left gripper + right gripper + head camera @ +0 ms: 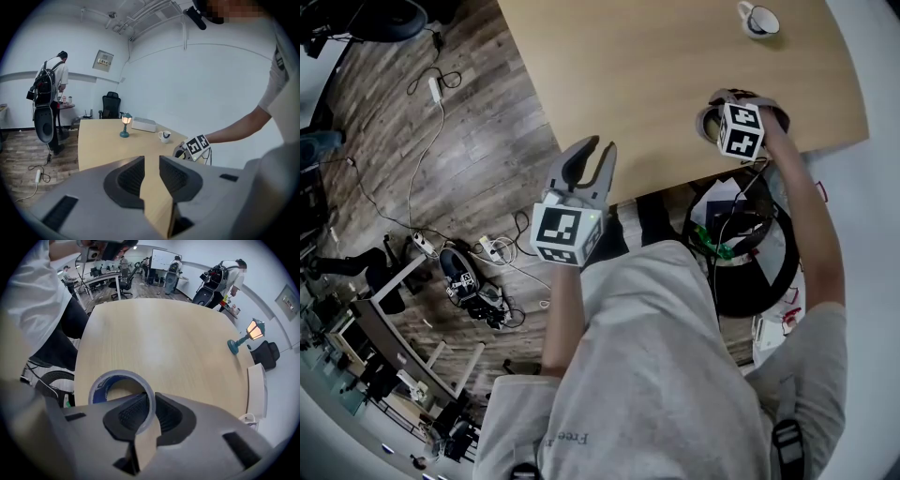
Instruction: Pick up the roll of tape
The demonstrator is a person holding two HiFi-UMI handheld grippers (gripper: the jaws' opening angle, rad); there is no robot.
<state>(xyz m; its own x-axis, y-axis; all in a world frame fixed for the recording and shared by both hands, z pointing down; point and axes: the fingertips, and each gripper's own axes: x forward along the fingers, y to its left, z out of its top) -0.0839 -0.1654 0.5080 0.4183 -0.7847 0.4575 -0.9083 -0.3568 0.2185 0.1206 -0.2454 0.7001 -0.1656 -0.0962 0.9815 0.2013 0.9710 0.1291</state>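
Note:
The roll of tape [118, 374], a grey ring with a blue inner face, lies flat on the wooden table [656, 56] close to its near edge. My right gripper [150, 411] points steeply down onto it. One jaw is inside the ring and the other outside, and both pads press on the ring's wall. In the head view the tape [706, 120] shows around the right gripper [739, 111] under its marker cube. My left gripper [598, 150] hangs in the air off the table's near edge, open and empty [151, 164]. From the left gripper view the tape [179, 151] sits below the right hand.
A white mug [759, 21] stands at the table's far side, with a small teal lamp [124, 124] and a white box [144, 124] further along. Cables and a power strip [492, 248] lie on the wooden floor. A black hoop [741, 253] sits under the table edge. A person with a backpack [49, 93] stands across the room.

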